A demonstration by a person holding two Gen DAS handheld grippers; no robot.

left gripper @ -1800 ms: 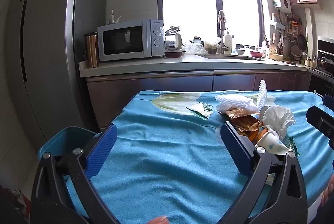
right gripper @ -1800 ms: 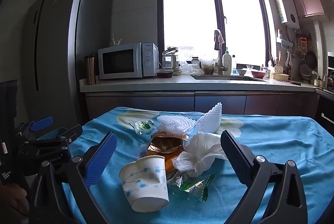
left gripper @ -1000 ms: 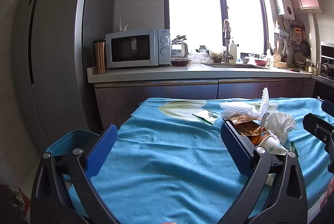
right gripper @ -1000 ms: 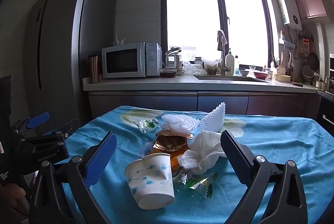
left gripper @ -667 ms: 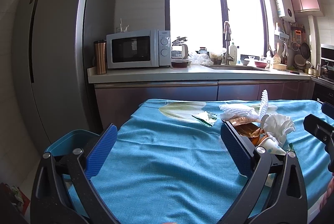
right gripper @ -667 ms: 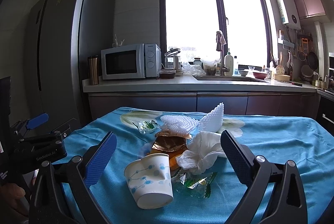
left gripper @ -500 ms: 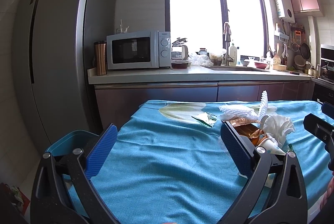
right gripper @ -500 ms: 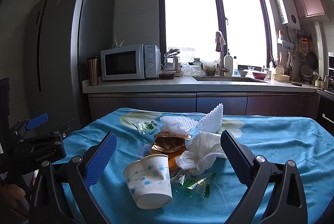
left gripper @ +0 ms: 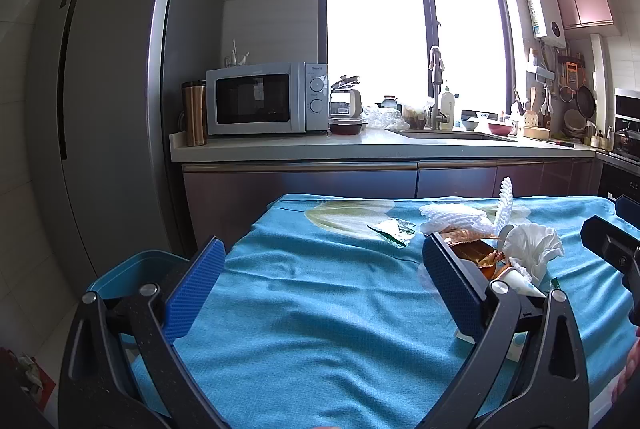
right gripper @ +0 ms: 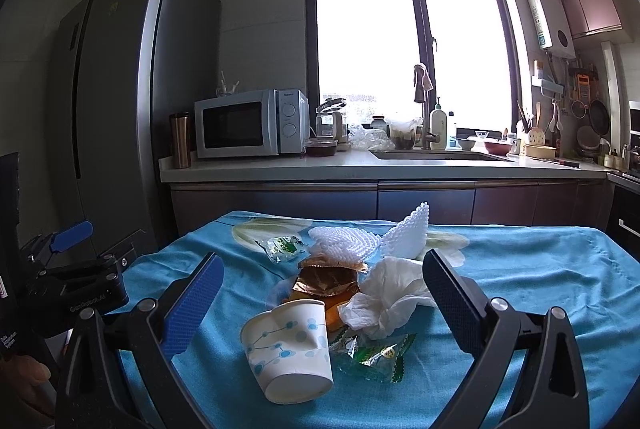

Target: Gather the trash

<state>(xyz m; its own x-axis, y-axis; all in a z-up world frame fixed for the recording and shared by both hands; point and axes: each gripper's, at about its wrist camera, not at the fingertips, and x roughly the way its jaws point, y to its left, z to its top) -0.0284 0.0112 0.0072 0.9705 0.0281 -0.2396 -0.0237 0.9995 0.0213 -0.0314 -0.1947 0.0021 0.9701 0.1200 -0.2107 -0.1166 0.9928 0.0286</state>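
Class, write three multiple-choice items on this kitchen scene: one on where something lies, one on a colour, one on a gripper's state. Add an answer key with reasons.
1. Where is the dotted white paper cup?
A. upright on the counter
B. on its side on the tablecloth
C. inside the bin

2. What colour is the tablecloth?
A. red
B. white
C. blue

3. How does the right gripper stand?
A. open, holding nothing
B. shut on the cup
C. shut on the crumpled white tissue

Key: 1 B, the cup lies tipped beside the tissue; 2 C, blue cloth covers the table; 3 A, its fingers stand wide apart around the trash pile.
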